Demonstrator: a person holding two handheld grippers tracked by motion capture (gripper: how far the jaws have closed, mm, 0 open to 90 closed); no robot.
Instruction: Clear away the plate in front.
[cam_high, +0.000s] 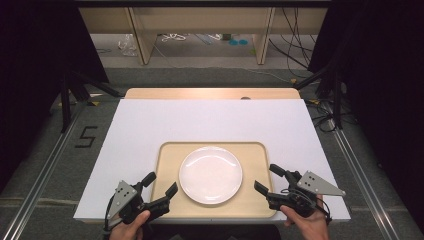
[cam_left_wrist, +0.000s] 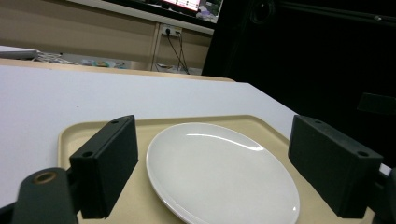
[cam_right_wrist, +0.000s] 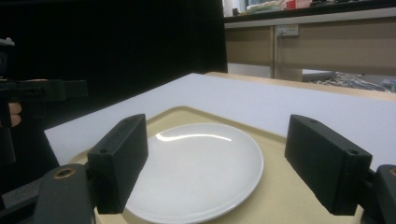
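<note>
Table (cam_high: 150, 125) comes first, because it is the biggest thing here. It is a flat rectangle with a smooth white top that does not shine, and a strip of light wood shows along its far edge.

On the near half of the table lies a tray (cam_high: 167, 155). It is pale tan, smooth, and shaped like a rectangle with round corners and a low raised rim.

In the middle of the tray sits a plate (cam_high: 210, 175). It is round, white and glossy, with a shallow dip in the middle and a gently lifted edge. Light makes a bright curved streak on its far side. Nothing lies on it.

The left gripper (cam_high: 161, 185) is held in a hand at the near left corner of the tray. It is black and hard, with blocky jaws and a grey three-cornered plate on top. Its jaws stand wide apart and hold nothing. One jaw tip is over the tray rim, near the plate but not touching it.

The right gripper (cam_high: 269, 179) is held at the near right corner of the tray. It looks the same. Its jaws are also spread wide and grip nothing, just beside the tray's right rim.
</note>
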